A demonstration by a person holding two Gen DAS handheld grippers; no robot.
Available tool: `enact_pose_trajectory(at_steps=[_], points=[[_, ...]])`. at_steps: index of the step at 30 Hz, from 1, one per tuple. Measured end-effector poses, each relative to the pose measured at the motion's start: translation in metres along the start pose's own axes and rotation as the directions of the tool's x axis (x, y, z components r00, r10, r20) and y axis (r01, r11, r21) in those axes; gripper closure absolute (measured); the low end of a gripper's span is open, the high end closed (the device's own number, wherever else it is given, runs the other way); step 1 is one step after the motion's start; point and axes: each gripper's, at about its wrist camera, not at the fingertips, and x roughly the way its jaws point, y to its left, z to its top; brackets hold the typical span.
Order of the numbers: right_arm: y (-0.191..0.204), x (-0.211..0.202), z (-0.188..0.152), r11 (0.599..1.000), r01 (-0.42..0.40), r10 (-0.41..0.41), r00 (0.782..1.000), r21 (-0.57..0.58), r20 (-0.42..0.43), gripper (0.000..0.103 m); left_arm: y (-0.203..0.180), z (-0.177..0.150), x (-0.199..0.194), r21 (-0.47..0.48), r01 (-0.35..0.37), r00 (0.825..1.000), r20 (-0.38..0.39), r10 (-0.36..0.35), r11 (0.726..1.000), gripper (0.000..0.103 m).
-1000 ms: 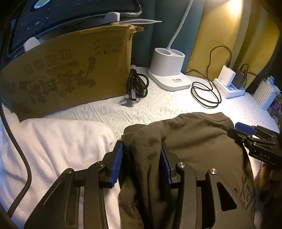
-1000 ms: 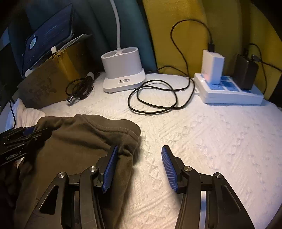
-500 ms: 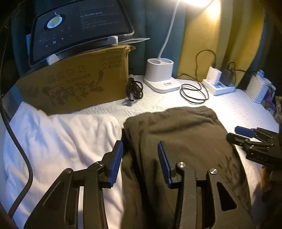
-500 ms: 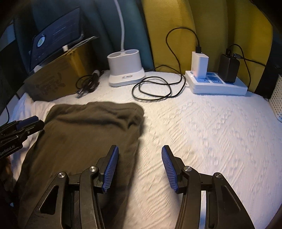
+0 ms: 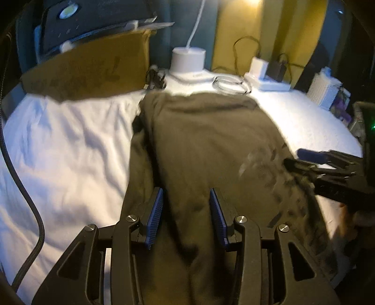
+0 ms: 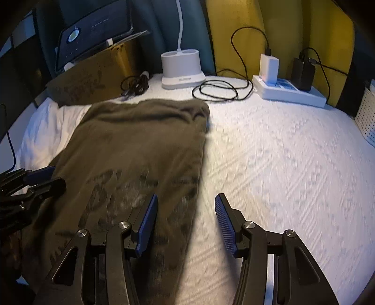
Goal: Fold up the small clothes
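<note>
A dark olive garment (image 5: 206, 140) with a faded print lies spread flat on the white textured cover (image 6: 281, 164). My left gripper (image 5: 186, 191) hovers over the garment's near left part with its jaws apart. The cloth lies flat beneath them and is not pinched. My right gripper (image 6: 186, 196) is open over the garment's (image 6: 140, 145) right edge, with one finger above the cloth and the other above the bare cover. Each gripper shows in the other's view: the right gripper (image 5: 294, 157) at the right, the left gripper (image 6: 56, 175) at the left.
A white cloth (image 5: 65, 145) lies left of the garment. At the back stand a cardboard box (image 5: 93, 68) with a tablet (image 5: 93, 21) on it, a white lamp base (image 6: 180, 70), coiled cables (image 6: 222, 91) and a power strip (image 6: 290, 91). A white basket (image 6: 365, 117) is far right.
The left gripper let go of the bunched cloth that it held a second ago. Both grippers drew back toward the near edge, and the garment now lies stretched out flat.
</note>
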Motion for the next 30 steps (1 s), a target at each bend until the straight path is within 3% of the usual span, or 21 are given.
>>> enact_pose_trajectory(at_steps=[9, 18, 23, 26, 30], points=[[0.0, -0.026, -0.023, 1.0, 0.014, -0.014, 1.0, 0.007, 0.008, 0.05, 0.0, -0.015, -0.022, 0.012, -0.071, 0.997, 0.027, 0.071, 0.997, 0.06], [0.021, -0.056, -0.051, 0.999, -0.02, 0.02, 1.0, -0.046, 0.01, 0.05, -0.009, -0.037, -0.065, -0.01, 0.003, 0.997, 0.071, -0.002, 1.0, 0.059], [0.031, -0.067, -0.066, 0.997, -0.035, 0.036, 0.999, -0.068, 0.007, 0.05, -0.017, -0.051, -0.069, -0.015, 0.018, 0.998, 0.055, -0.017, 1.0, 0.059], [0.036, -0.071, -0.076, 0.996, -0.043, 0.044, 0.999, -0.078, 0.004, 0.05, -0.018, -0.062, -0.067, -0.046, 0.067, 0.998, 0.02, -0.067, 0.997, 0.059], [0.041, -0.07, -0.092, 0.993, -0.051, 0.05, 0.999, -0.103, -0.014, 0.05, -0.025, -0.076, -0.064, -0.034, 0.05, 0.999, -0.005, -0.05, 0.998, 0.059]])
